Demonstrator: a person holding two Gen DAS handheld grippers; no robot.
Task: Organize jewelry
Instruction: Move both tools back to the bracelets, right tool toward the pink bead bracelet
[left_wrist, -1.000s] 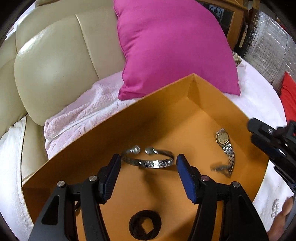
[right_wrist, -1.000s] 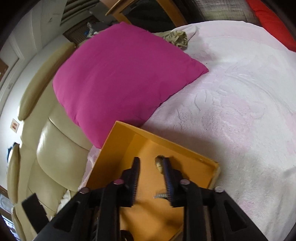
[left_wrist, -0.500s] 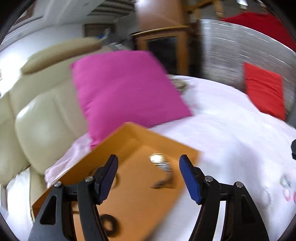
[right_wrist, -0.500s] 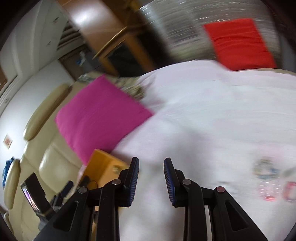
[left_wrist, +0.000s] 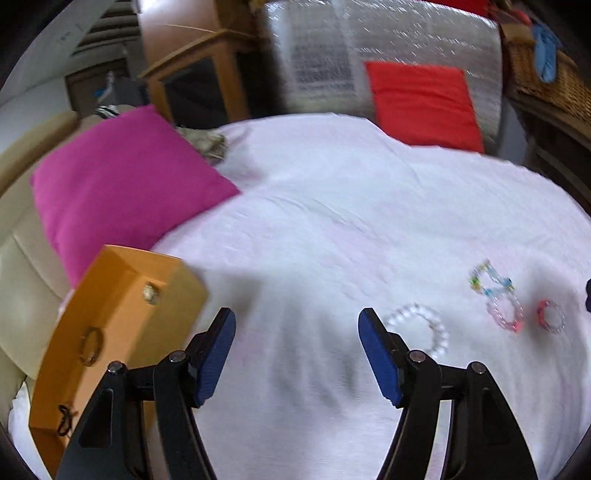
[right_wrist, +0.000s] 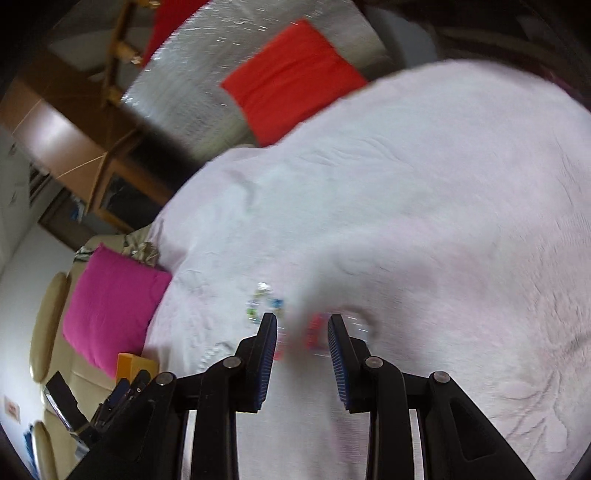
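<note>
4 beaded bracelets lie loose on the white blanket (left_wrist: 332, 221), the clear one (left_wrist: 419, 328) beside the left gripper (left_wrist: 297, 354); both grippers gape empty. Light, floppy, slippery: pinch across a strand.

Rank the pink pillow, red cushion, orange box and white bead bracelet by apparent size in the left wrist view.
1. pink pillow
2. red cushion and orange box: look alike, and the box is nearer, so unranked.
3. white bead bracelet
</note>
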